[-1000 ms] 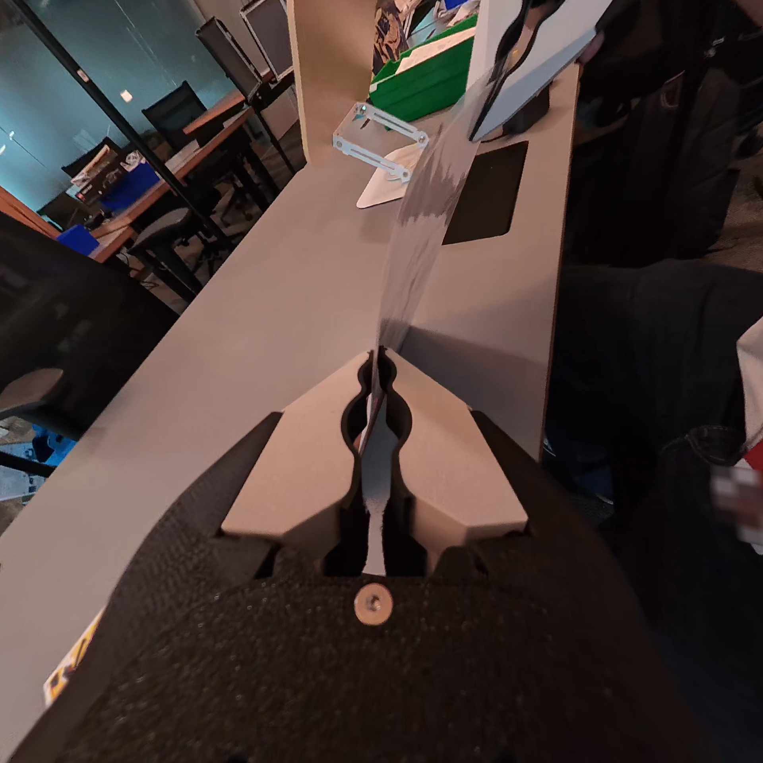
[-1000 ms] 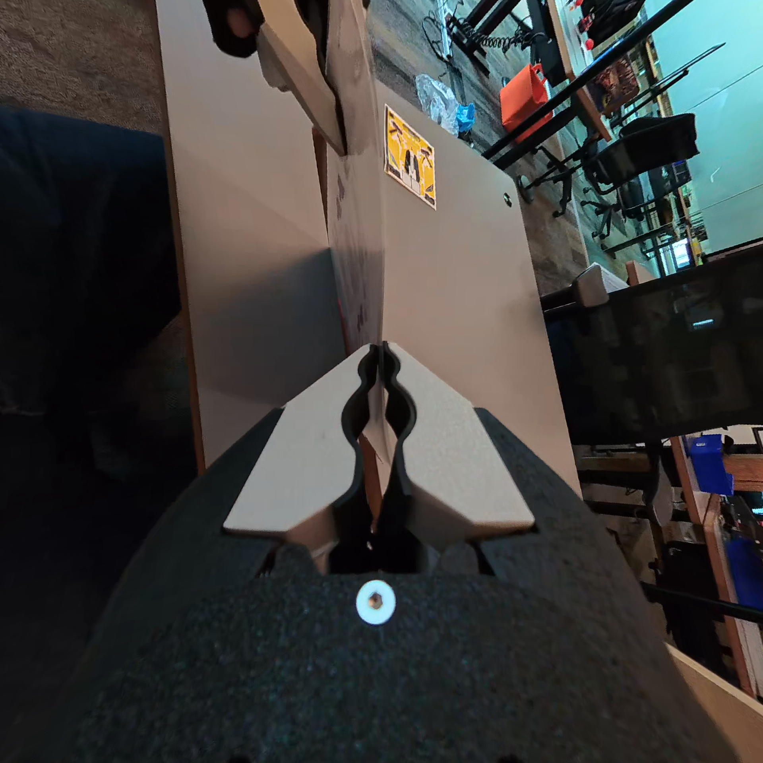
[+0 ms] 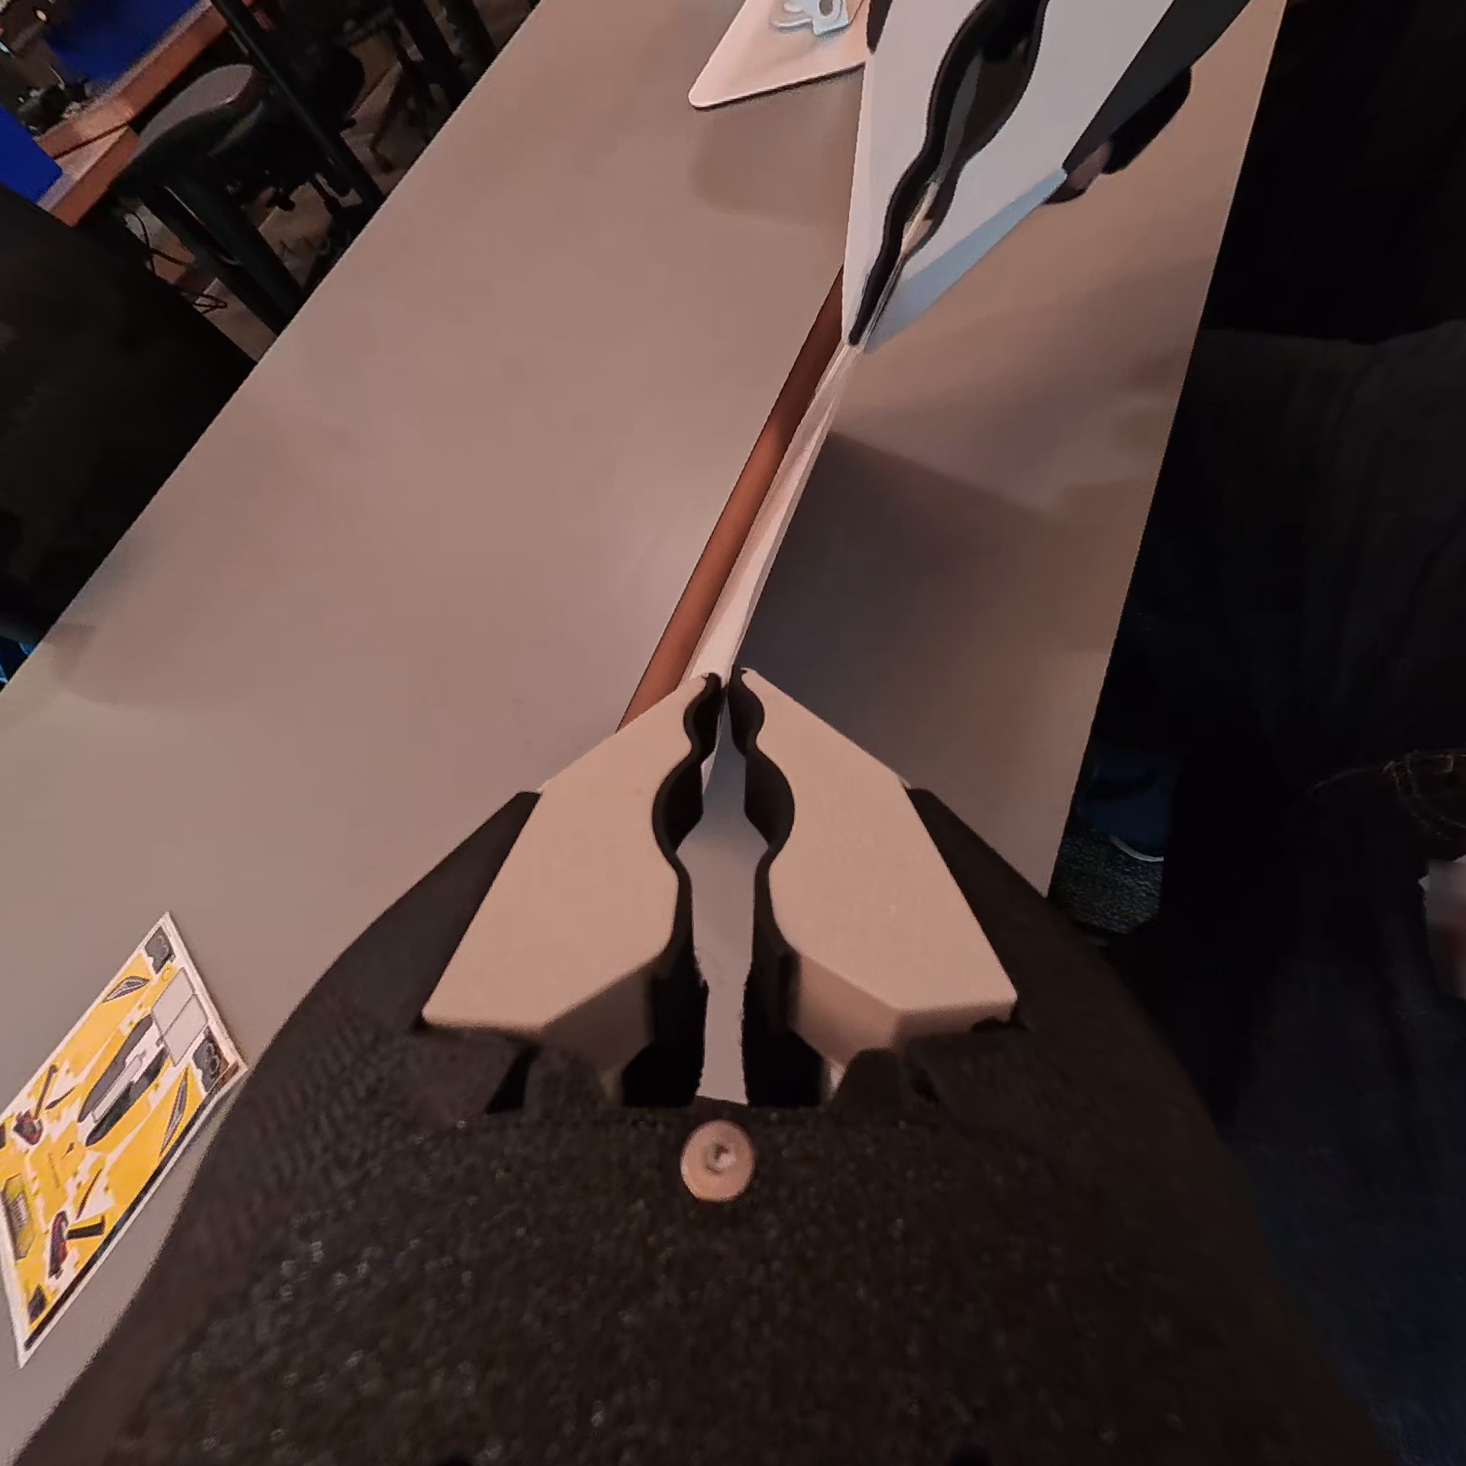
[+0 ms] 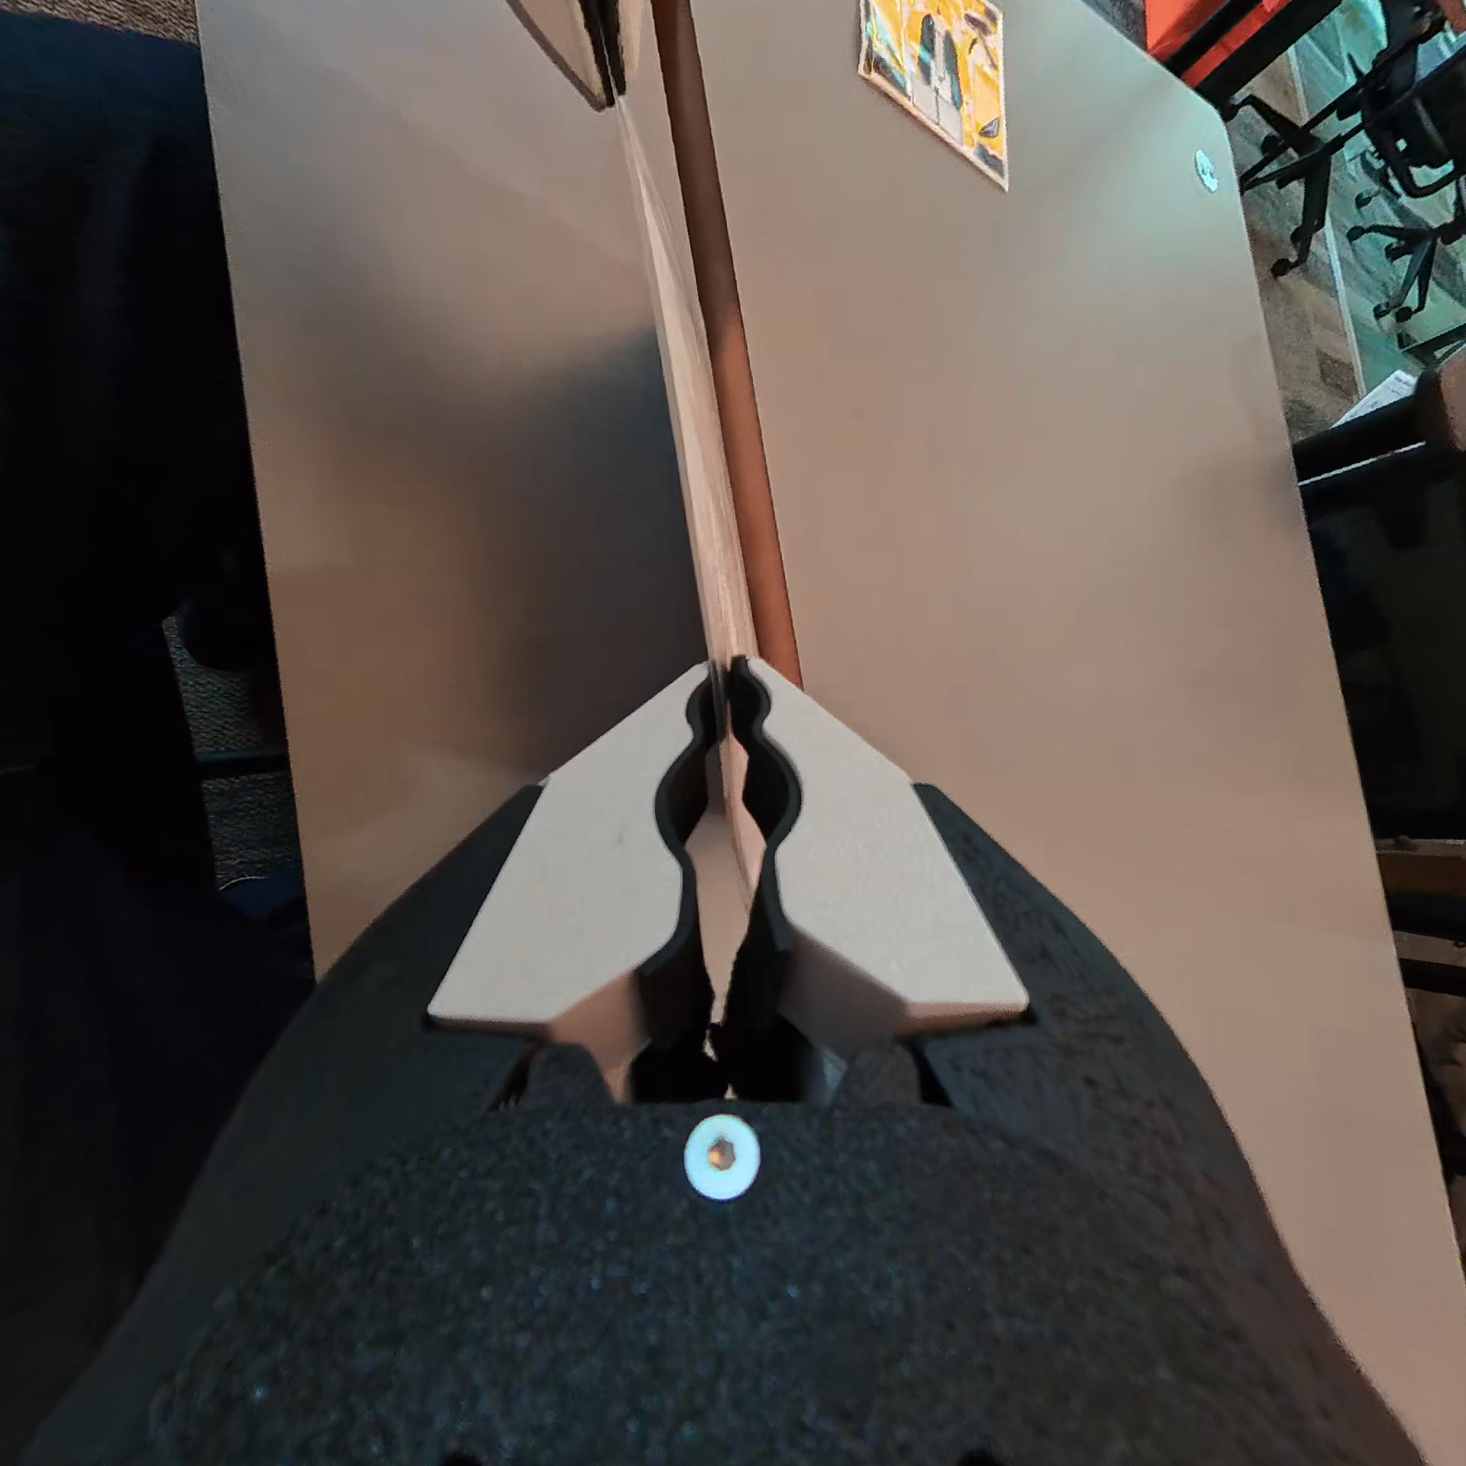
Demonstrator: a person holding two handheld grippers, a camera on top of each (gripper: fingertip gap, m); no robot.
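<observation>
A thin flat sheet, seen edge-on with one pale side and one brown side, stretches between my two grippers just above the grey table [image 3: 397, 492]. My left gripper [image 3: 723, 684] is shut on one end of the sheet [image 3: 761, 523]. My right gripper [image 4: 723, 668] is shut on the other end of the sheet [image 4: 706, 412]. The right gripper shows far off in the left wrist view [image 3: 861, 329], and the left gripper shows at the top of the right wrist view [image 4: 607, 75]. The sheet's faces are mostly hidden.
A yellow printed sticker sheet [image 3: 103, 1111] lies flat on the table near the left gripper; it also shows in the right wrist view [image 4: 936, 79]. A white flat pad [image 3: 769, 63] lies at the far end. A person's dark clothing [image 3: 1309, 555] borders the table edge. Office chairs [image 4: 1364, 159] stand beyond. About 12 cm separates my left fingertips from my right.
Both grippers have come down toward the table with the sheet still held between them, and they now stand closer together. The sheet now lies lower and shows its brown side.
</observation>
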